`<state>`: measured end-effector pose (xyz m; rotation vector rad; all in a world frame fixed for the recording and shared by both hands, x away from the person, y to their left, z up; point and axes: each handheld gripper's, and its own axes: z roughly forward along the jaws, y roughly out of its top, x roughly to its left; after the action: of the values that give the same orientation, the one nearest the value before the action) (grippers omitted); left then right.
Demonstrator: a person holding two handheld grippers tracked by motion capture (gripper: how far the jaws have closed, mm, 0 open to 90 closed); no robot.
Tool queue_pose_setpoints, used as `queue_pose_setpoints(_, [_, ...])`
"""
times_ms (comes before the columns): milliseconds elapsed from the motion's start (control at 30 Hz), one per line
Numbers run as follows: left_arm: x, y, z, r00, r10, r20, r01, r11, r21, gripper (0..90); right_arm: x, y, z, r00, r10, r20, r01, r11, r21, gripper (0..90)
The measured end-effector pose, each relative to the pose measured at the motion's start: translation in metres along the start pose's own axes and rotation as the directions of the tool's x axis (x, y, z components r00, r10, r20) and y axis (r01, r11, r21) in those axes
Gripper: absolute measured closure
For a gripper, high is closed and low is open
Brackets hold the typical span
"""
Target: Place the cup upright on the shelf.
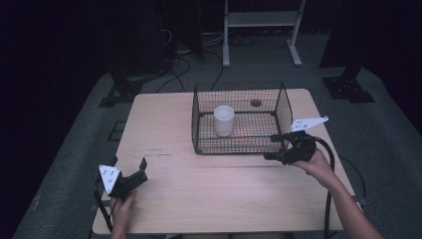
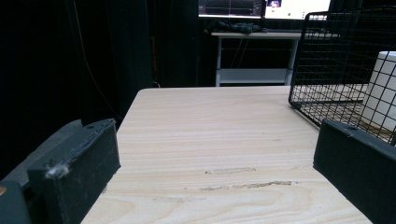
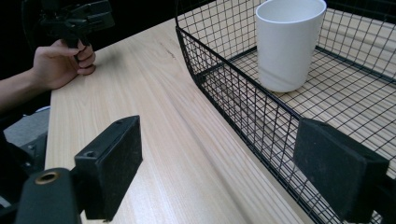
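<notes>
Straddling the near wall of the wire basket [image 3: 243, 116], the right gripper [image 3: 219, 163] is seen with jaws apart and empty, the upright white cup [image 3: 287, 42] ahead.

One cup [image 1: 224, 120], one basket [image 1: 283, 107] (black wire)

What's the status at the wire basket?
Right gripper open, straddling wire basket near wall. Left gripper open, idle on table. White cup upright inside basket.
</notes>
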<state>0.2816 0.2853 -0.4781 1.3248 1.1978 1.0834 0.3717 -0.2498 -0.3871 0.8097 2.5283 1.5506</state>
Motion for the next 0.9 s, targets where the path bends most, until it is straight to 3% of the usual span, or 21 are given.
queue_pose_setpoints(567, [0.0,0.0,0.0,1.0,0.002,0.0,-0.002,1.0,-0.001,0.0,0.011,-0.016,-0.003,1.0,-0.004,-0.006,0.004,1.0,-0.014,15.1])
queue_pose_setpoints(700, [0.0,0.0,0.0,1.0,0.001,0.0,-0.001,1.0,-0.001,0.0,0.013,-0.024,-0.002,1.0,-0.001,-0.006,0.001,1.0,0.005,15.8])
queue_pose_setpoints(900, [-0.001,0.0,0.0,1.0,0.003,0.0,-0.003,1.0,-0.003,0.0,0.016,-0.029,-0.004,0.9997,-0.018,0.019,0.018,1.0,0.013,15.7])
